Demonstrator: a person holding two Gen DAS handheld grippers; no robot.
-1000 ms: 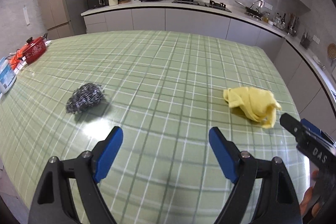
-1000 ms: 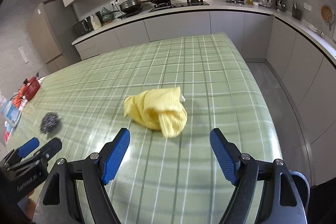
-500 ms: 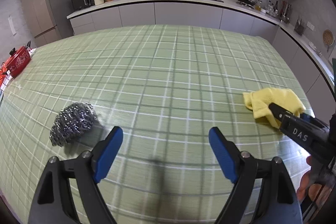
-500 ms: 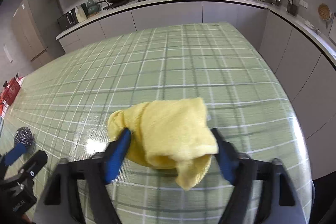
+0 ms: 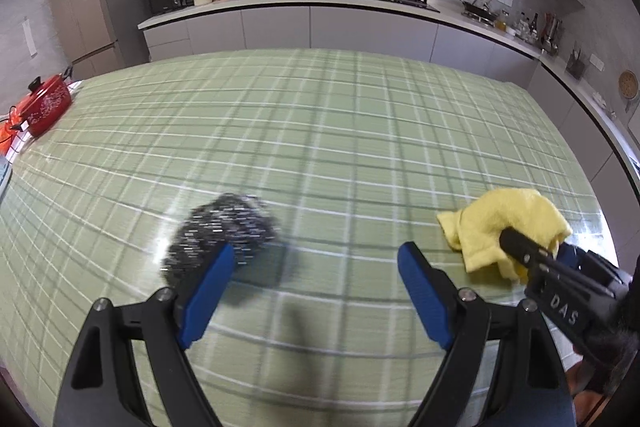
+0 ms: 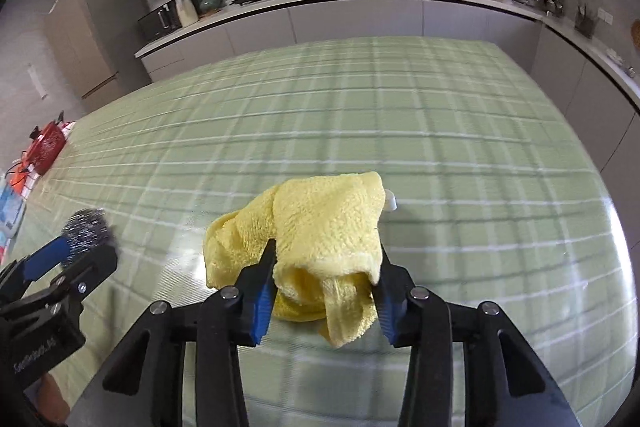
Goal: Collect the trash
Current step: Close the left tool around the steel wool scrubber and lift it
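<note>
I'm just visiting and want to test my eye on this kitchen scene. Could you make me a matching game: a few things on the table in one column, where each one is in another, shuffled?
Things:
1. yellow cloth
2. steel scourer
3. red pot
4. left gripper

Places:
A. at the table's far left edge
B. between the closing jaws of the right gripper
C. open above the green checked table
D. just ahead of the left gripper's left finger, not gripped

Pairs: 1-B, 2-D, 3-A, 4-C
</note>
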